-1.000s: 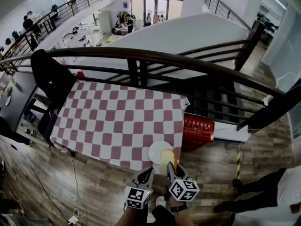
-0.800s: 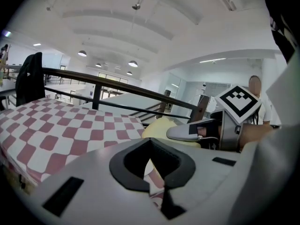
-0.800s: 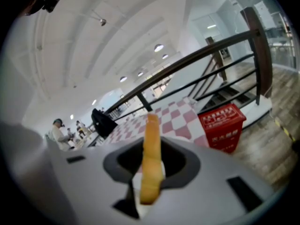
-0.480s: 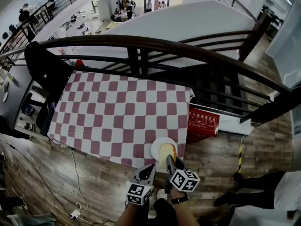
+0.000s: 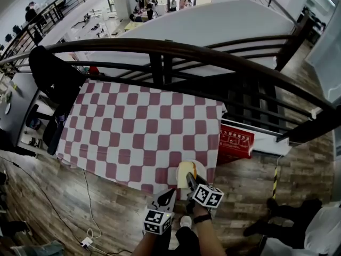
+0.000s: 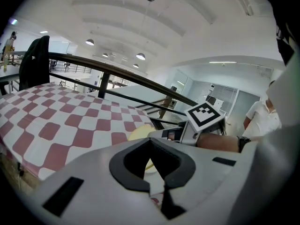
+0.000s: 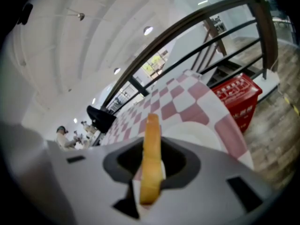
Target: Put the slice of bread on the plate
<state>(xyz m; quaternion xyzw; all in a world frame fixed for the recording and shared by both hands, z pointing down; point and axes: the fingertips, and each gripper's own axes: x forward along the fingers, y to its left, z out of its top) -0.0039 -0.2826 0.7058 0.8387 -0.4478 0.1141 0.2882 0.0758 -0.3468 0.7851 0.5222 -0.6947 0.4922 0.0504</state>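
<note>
The slice of bread (image 5: 186, 170) is pale yellow and hangs just over the white plate (image 5: 180, 181), which sits at the near right corner of the checked table (image 5: 138, 127). My right gripper (image 5: 190, 180) is shut on the slice. In the right gripper view the bread (image 7: 151, 144) stands edge-on between the jaws, with the plate (image 7: 192, 131) just beyond. My left gripper (image 5: 167, 196) hovers by the table's near edge, left of the plate, jaws shut and holding nothing. From the left gripper view, the right gripper's marker cube (image 6: 204, 116) shows beside the plate.
A dark wooden railing (image 5: 176, 52) runs behind the table. A red box (image 5: 236, 141) stands on the wood floor at the table's right. A black jacket on a chair (image 5: 50, 76) is at the far left corner. A person's feet (image 5: 277, 209) are at the lower right.
Both grippers have sunk toward the table. The right one has carried the bread forward from the plate's near edge to over the plate.
</note>
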